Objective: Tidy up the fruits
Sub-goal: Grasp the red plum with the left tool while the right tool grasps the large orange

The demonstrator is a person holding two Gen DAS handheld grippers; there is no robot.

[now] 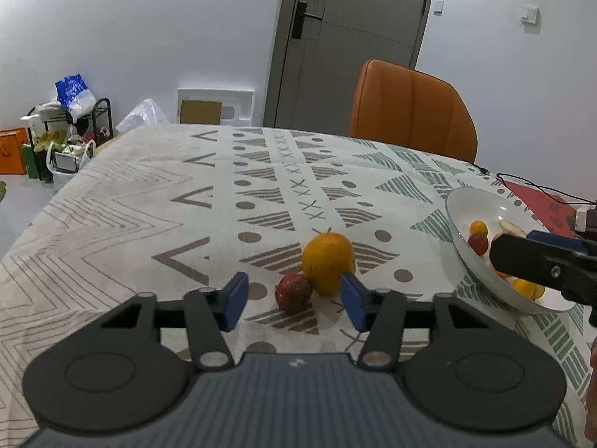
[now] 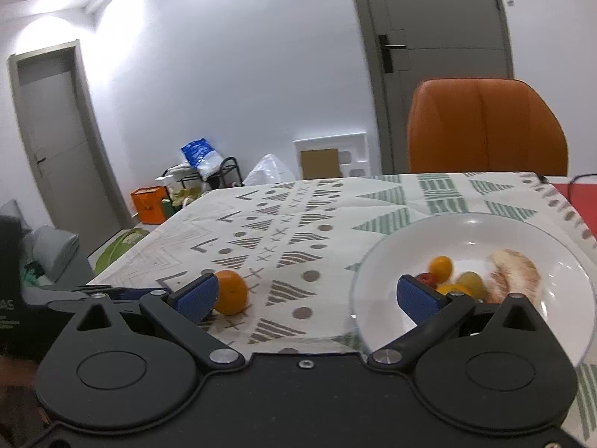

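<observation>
Lying between the left jaws, untouched: red fruit (image 1: pixel 293 293).

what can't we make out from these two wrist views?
- Left wrist view: lower part of the white bowl and its fruit, covered by the right gripper.
- Right wrist view: the small red fruit beside the orange, hidden behind the left finger pad.
- Right wrist view: the pale item in the bowl is motion-blurred; what it is can't be told.
- Left gripper: no pad touches fruit.
</observation>
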